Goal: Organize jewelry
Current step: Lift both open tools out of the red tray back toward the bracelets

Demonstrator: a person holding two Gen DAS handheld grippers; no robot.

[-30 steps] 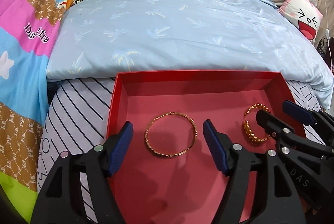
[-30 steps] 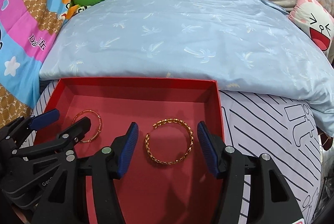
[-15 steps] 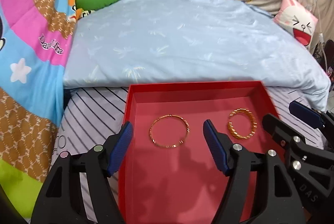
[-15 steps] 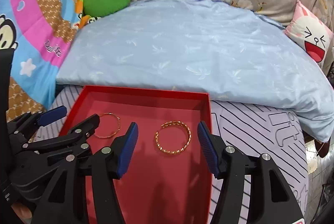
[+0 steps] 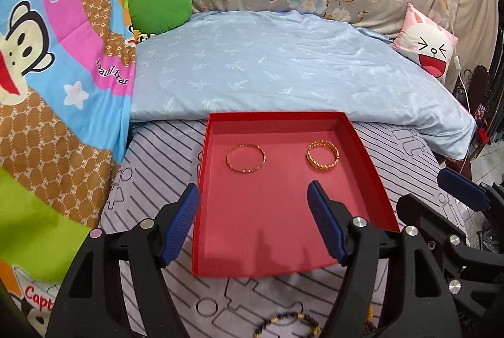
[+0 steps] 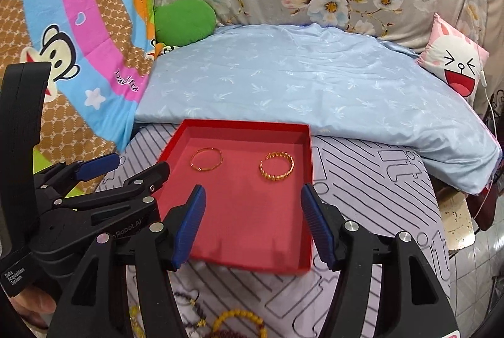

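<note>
Both tongs hover spread and empty above the near part of a red tray (image 5: 378, 180): the left tongs (image 5: 253, 221) and the right tongs (image 6: 252, 221), whose jaws have just been opening further with nothing between them. On the tray's floor lie a thin gold bangle (image 5: 246, 158) to the left and a twisted gold bangle (image 5: 323, 155) to the right, well apart. The tray rests on a striped bed sheet (image 5: 151, 167), near a pale blue quilt (image 5: 283, 63). Beaded bracelets (image 6: 236, 323) lie on the sheet below the tongs.
</note>
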